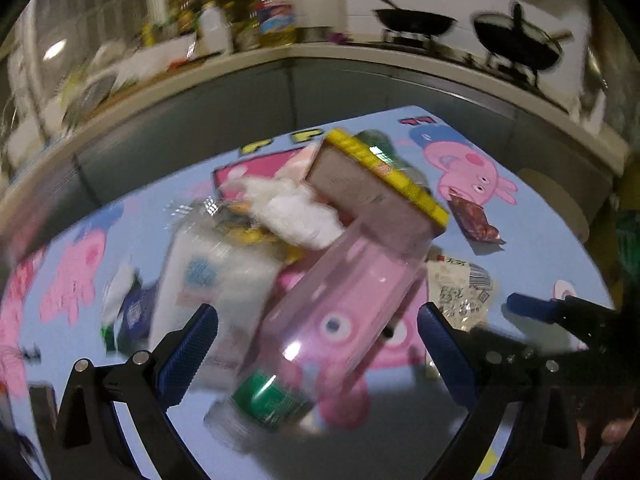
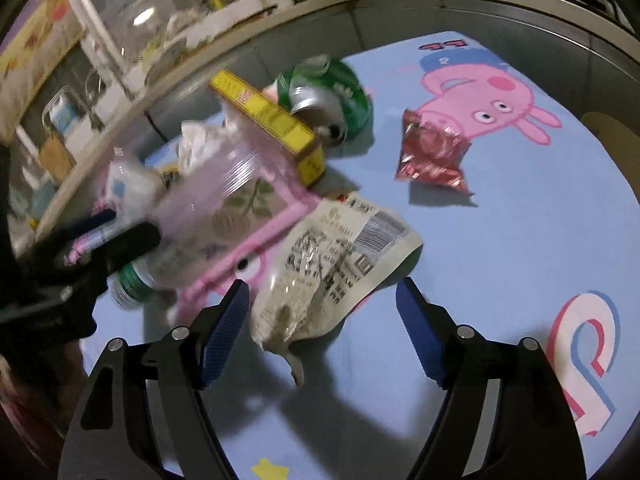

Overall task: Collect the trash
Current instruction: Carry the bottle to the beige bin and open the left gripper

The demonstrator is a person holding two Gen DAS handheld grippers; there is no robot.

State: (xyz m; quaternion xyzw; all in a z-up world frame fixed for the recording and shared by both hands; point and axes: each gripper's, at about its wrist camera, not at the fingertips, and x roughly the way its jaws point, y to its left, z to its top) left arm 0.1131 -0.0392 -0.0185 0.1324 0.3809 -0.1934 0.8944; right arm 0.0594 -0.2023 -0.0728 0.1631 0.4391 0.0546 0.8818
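A pile of trash lies on the blue cartoon-print tablecloth (image 2: 520, 240). A clear plastic bottle (image 1: 344, 288) with a green label lies on its side between the wide-spread pads of my left gripper (image 1: 318, 310), and neither pad presses on it. My right gripper (image 2: 320, 294) stands open just above a crumpled beige snack bag (image 2: 332, 256) with a barcode, whose lower end reaches between the fingers. Behind are a yellow box (image 2: 264, 112), a crushed green can (image 2: 328, 96), white tissue (image 1: 296, 208) and a red foil wrapper (image 2: 432, 152).
A white bottle or pack (image 1: 208, 272) lies left of the clear bottle. The kitchen counter (image 1: 360, 60) runs behind the table, with two black woks (image 1: 516, 40) and several bottles on it. The view from my left gripper is motion-blurred.
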